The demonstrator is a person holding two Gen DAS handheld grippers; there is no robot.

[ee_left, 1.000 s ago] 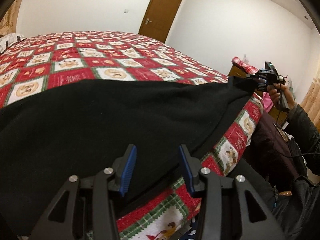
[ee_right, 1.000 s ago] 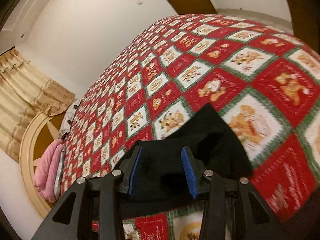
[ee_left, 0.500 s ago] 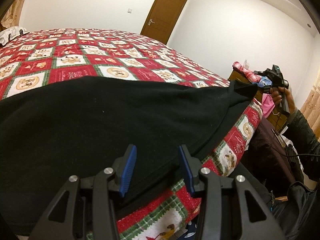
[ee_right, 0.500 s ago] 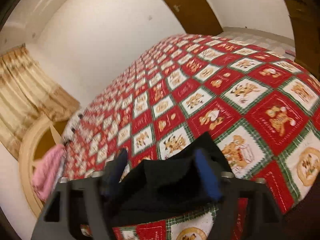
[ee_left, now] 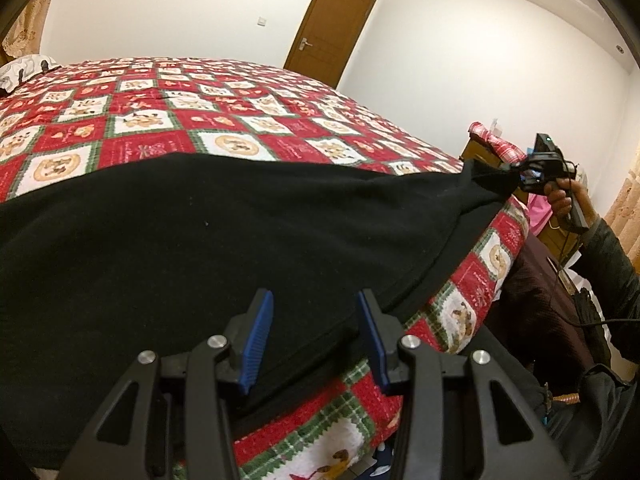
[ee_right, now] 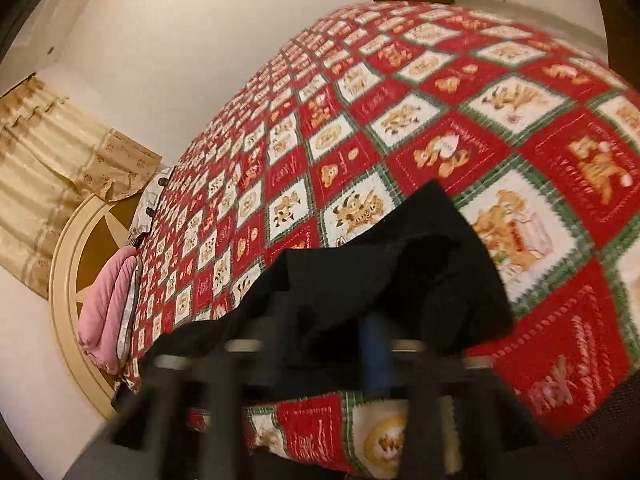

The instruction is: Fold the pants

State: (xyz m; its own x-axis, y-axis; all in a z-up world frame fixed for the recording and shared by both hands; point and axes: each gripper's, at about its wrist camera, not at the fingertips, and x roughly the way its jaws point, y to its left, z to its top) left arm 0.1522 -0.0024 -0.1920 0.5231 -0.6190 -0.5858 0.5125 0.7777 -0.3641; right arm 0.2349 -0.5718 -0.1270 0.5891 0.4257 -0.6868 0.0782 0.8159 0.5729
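Black pants (ee_left: 224, 240) spread flat on bed

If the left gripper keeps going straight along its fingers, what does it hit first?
Most likely the black pants lying on the quilt: the left gripper stands open just above their near edge, though depth is hard to judge.

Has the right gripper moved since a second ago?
Yes. In the left wrist view the right gripper sits higher than before against the wooden nightstand, lifting the black pants corner off the quilt.
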